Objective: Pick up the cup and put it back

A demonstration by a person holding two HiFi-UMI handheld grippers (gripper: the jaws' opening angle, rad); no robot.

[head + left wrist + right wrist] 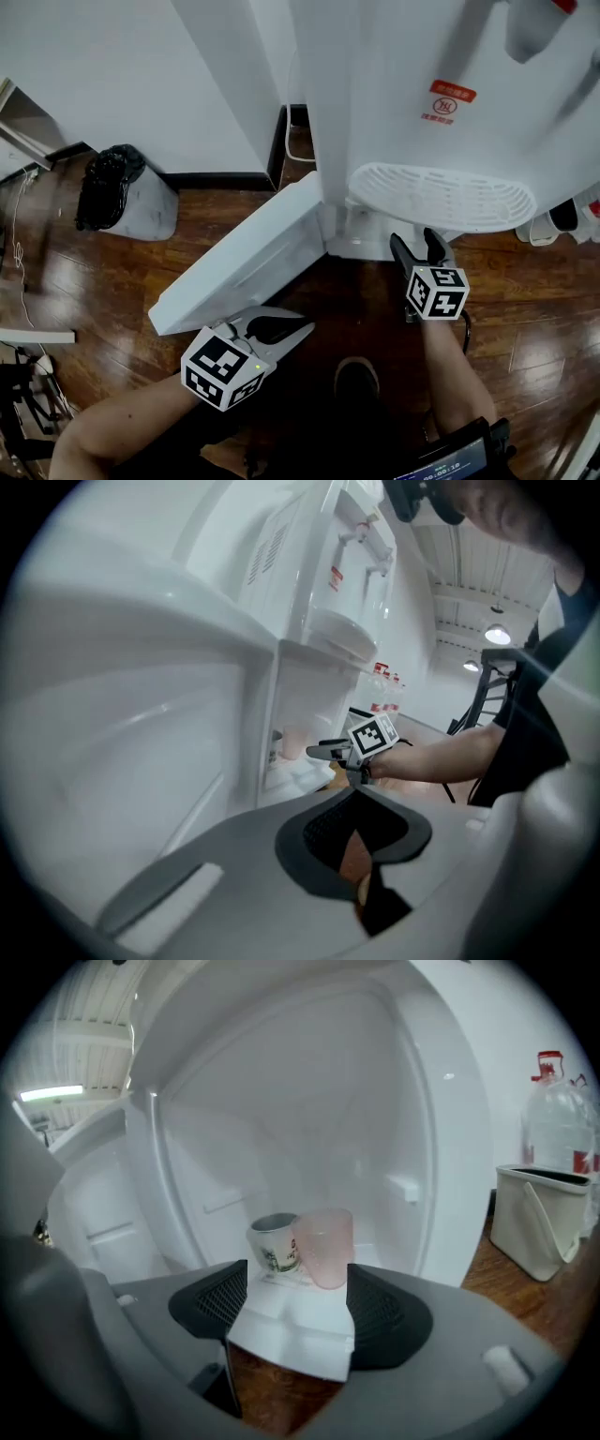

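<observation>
Now, inside the smooth white plastic cabinet (309, 1101), a frosted pink cup (324, 1246) with tapered sides stands upright right beside a glossy white cup (274, 1246) with a dark print. The right tool (298, 1279) gapes wide and empty just before them. The left tool (300, 330), tips together, holds nothing near the open door (246, 258).

White water dispenser (450, 56) dead ahead, its grilled drip tray (441, 195) jutting out. Below it, the cabinet door (244, 258) stands wide open over the wood floor (544, 309). The right gripper (418, 247) sits at the cabinet's mouth, jaws apart. The left gripper (291, 332) hovers just off the door's lower edge, jaws drawn to a point. A bin (127, 192) with a black bag stands off left by the wall.
</observation>
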